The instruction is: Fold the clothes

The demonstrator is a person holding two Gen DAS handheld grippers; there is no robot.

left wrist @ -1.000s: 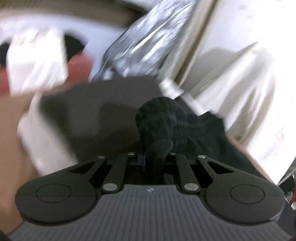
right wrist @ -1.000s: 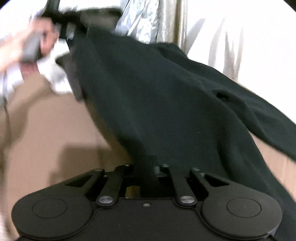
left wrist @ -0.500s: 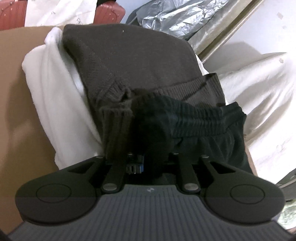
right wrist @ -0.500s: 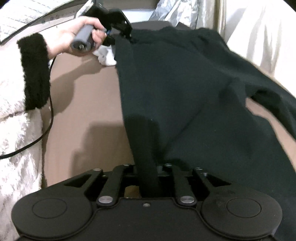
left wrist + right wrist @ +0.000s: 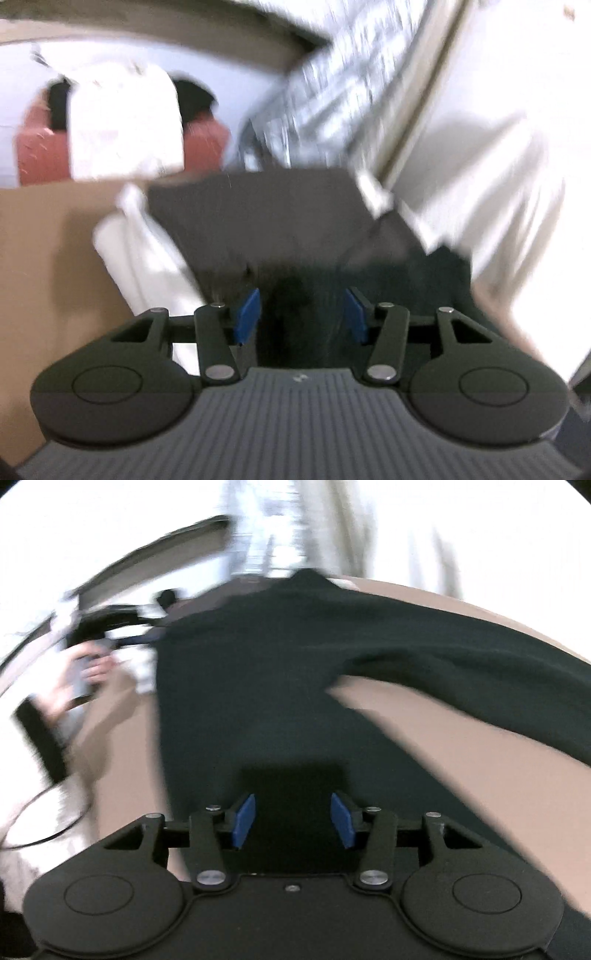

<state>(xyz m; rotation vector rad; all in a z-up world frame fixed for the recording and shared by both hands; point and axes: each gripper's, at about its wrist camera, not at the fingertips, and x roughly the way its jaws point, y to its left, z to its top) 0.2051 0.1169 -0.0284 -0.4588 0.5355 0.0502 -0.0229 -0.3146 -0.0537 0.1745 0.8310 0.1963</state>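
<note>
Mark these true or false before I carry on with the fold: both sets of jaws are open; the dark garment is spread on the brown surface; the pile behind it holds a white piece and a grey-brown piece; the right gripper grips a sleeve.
1. The left gripper and the right gripper both have their jaws open. True.
2. The dark garment is bunched in a ball. False: it lies spread over the brown surface, with a sleeve running off to the right.
3. The pile holds a white piece beside a grey-brown piece. True.
4. The right gripper grips a sleeve. False: its blue pads stand apart over the garment, gripping nothing.
</note>
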